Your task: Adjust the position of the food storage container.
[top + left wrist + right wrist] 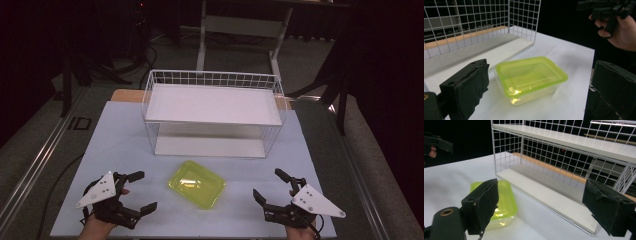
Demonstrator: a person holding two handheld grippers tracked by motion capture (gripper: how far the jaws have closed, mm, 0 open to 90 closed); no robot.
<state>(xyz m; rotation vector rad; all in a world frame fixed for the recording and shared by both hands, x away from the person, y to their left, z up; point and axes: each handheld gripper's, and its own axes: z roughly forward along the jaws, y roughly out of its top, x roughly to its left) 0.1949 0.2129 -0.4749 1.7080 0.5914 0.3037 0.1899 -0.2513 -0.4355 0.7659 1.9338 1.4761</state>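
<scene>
From above I can read one marking: the dark letters "ID" (79, 123) on the grey floor strip just left of my desk (120, 135). Nothing else I see carries any readable text, label, brand or number.

Dark room — grey carpet (45, 130), desk frame (240, 30)

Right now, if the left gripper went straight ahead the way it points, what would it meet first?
Most likely the yellow-green lidded container. In the left gripper view it lies on the table between the open jaws of the left gripper, a little ahead, with nothing in front of it. Depth is hard to judge, so the jaws may pass just above the lid.
</scene>
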